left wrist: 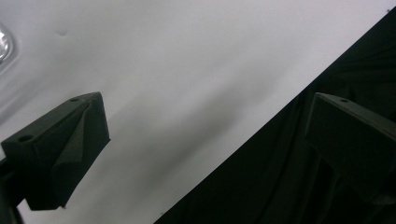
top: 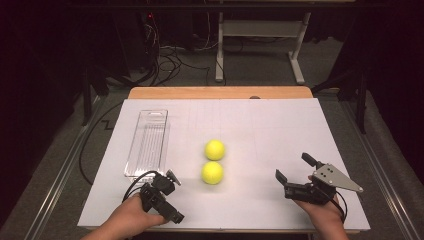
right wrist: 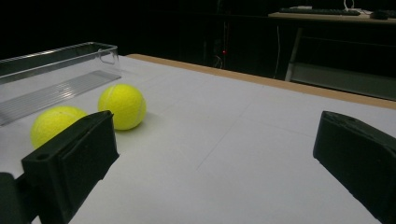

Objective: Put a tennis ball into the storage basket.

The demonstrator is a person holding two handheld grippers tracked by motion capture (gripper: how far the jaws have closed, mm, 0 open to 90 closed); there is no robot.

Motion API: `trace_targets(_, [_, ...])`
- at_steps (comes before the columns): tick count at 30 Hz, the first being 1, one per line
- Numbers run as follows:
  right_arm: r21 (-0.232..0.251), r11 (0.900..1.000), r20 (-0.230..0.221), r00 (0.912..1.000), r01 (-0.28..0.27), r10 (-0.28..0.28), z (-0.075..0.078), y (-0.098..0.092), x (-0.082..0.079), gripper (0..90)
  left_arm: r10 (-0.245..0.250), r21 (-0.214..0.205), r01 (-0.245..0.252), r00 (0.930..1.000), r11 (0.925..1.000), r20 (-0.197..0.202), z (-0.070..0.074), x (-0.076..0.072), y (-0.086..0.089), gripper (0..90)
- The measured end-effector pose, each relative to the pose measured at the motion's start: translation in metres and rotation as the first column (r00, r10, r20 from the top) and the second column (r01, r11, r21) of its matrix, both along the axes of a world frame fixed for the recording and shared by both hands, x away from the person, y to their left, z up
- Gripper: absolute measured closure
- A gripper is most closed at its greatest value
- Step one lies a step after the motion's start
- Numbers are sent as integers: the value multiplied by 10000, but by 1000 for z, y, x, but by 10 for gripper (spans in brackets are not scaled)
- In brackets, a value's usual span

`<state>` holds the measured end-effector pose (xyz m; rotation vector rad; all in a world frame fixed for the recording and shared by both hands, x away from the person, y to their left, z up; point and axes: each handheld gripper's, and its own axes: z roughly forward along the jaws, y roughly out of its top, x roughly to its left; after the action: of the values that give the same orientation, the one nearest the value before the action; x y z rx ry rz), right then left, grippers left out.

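Two yellow tennis balls lie touching in the middle of the white table: the far ball [top: 215, 149] [right wrist: 122, 106] and the near ball [top: 212, 172] [right wrist: 53, 123]. A clear plastic tray [top: 147, 142] [right wrist: 56, 74] lies empty to their left. My left gripper [top: 175, 197] [left wrist: 205, 140] sits near the front edge, just in front of the tray, open and holding nothing. My right gripper [top: 294, 167] [right wrist: 215, 158] rests at the front right, open and empty, facing the balls from some distance away.
The white sheet [top: 260, 125] covers a wooden table whose far edge [top: 220, 92] shows. Beyond it are a dark floor with cables [top: 165, 60] and a desk frame [top: 260, 30]. In the left gripper view the table's edge [left wrist: 261, 135] runs diagonally between the jaws.
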<state>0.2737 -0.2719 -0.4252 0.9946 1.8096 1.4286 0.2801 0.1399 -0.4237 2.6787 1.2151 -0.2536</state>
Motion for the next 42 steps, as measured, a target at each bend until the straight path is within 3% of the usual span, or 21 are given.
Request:
trace_targets(17, [27, 10000, 18, 10000, -7, 7, 0, -1, 0, 1, -564, 9, 564, 9983, 9984, 123, 10, 8, -26, 7])
trace_targets(28, [25, 10000, 23, 10000, -13, 13, 0, -1, 1, 1, -620, -141, 623, 9978, 9980, 220, 17, 16, -36, 7])
trace_targets(37, [51, 10000, 19, 10000, -26, 26, 0, -1, 1, 1, -487, -635, 511, 9981, 9967, 385, 28, 24, -48, 6])
trace_targets(42, [42, 10000, 4, 10000, -36, 36, 0, -1, 1, 1, -482, -643, 508, 9980, 9966, 416, 30, 29, -54, 6])
